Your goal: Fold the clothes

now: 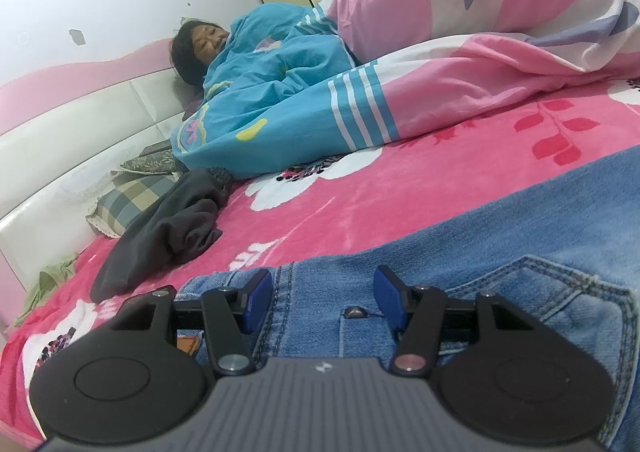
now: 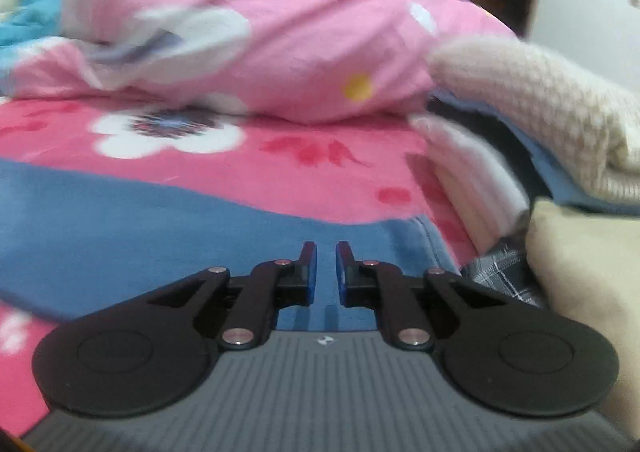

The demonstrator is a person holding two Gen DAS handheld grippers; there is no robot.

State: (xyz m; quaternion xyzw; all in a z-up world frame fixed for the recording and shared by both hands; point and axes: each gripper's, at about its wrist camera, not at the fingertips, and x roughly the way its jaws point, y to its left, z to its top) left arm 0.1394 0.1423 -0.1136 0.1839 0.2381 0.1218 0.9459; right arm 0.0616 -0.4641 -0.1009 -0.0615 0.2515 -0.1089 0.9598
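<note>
Blue denim jeans (image 1: 460,252) lie flat on the pink floral blanket (image 1: 360,188). My left gripper (image 1: 320,302) is open and low over the waist end, one blue pad on each side of a seam, with a metal rivet (image 1: 354,312) between them. In the blurred right wrist view the jeans (image 2: 160,220) stretch leftward under my right gripper (image 2: 326,272). Its fingers stand nearly together with a narrow gap that shows denim. I cannot tell whether any cloth is pinched.
A person (image 1: 200,48) lies at the headboard under a blue and pink quilt (image 1: 440,64). A dark grey garment (image 1: 168,236) and a checked pillow (image 1: 132,200) lie to the left. To the right sit a cream knit (image 2: 552,108), folded clothes (image 2: 480,180) and a beige cushion (image 2: 588,276).
</note>
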